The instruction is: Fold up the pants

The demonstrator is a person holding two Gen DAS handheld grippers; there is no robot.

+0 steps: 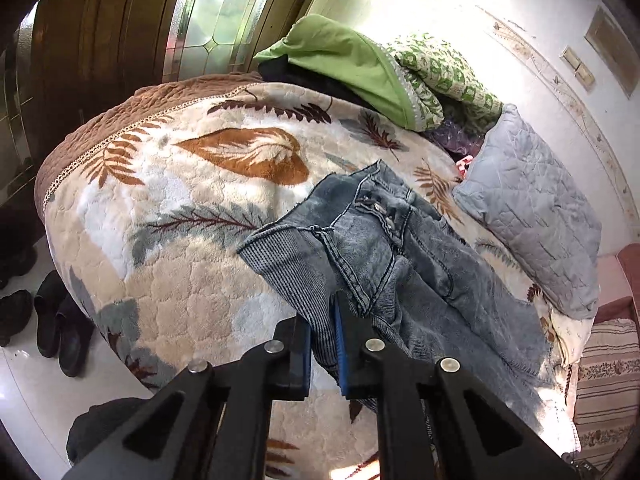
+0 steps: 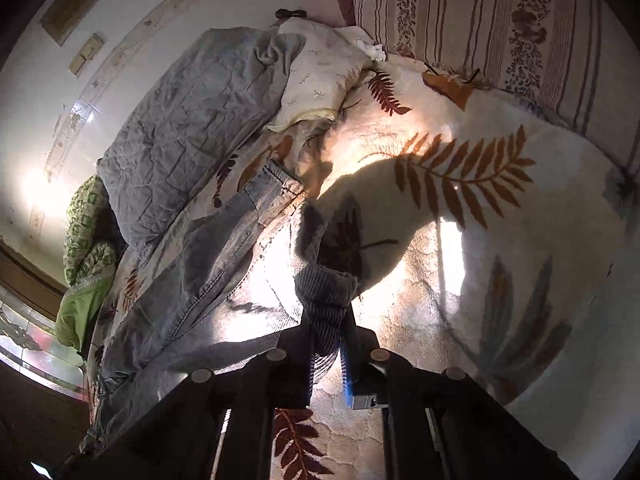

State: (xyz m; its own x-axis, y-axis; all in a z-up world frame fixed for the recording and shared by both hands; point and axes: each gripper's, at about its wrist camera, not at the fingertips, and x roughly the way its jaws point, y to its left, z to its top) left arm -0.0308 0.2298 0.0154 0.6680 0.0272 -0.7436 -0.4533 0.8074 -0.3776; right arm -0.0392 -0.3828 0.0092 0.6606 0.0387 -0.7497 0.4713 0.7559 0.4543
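Pair of faded blue jeans (image 1: 400,248) lying crumpled on a bed covered by a cream blanket (image 1: 180,220) with a leaf print. Waistband and button fly face up in the left wrist view; the legs trail toward the lower right. Left claw (image 1: 322,344): both blue-padded fingers (image 1: 340,344) closed on a ribbed, inside-out fold of the denim near the waist. Right claw (image 2: 328,356): closed on a bunched, ribbed end of the same garment, which rises out of the jaws and hangs slightly above the blanket; the remaining denim (image 2: 208,264) stretches away to the left.

Surroundings: a grey quilted pillow (image 1: 532,216) lies just beside the jeans on the wall side, touching or nearly touching them. Beyond it, a heap of green cloth (image 1: 344,64) and a green-patterned quilt (image 1: 444,72) occupies the far corner of the bed. A small cream pillow (image 2: 320,76) and a striped floral cushion (image 2: 500,28) sit at the head end. Dark shoes (image 1: 52,320) stand on the white floor beside the bed.

Limits of view: strong sunlight bleaches part of the blanket in the right wrist view, and deep shadow obscures the denim nearest that claw. The pant hems cannot be told apart.
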